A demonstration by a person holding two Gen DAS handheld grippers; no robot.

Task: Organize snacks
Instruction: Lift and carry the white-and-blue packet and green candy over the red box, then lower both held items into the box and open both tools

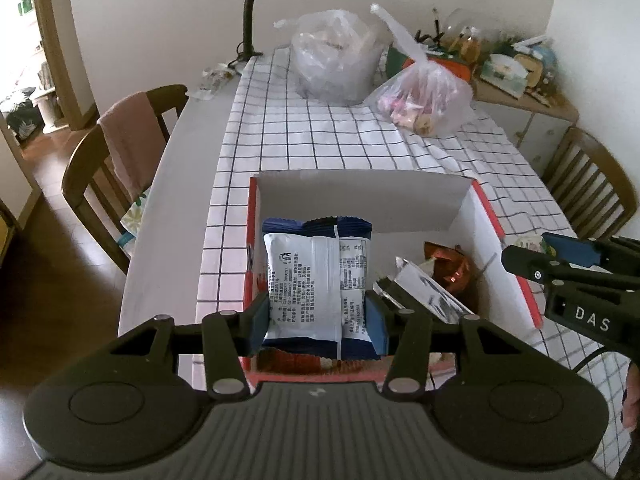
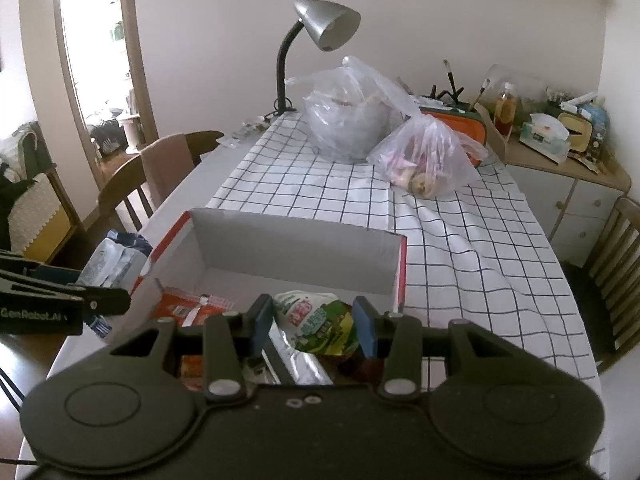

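Over the box [image 1: 476, 216], left gripper [image 1: 316, 316] pinches a blue-white packet [image 1: 316, 280]; right gripper [image 2: 314, 326] spread.

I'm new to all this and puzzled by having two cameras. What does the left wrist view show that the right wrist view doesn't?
Only the left wrist view shows the blue and white snack packet front-on between the left gripper pads, above the box.

Only the right wrist view shows the green and white packet between the right gripper pads, and the red packet in the box.

Both show the box, lamp, two plastic bags and checked cloth.
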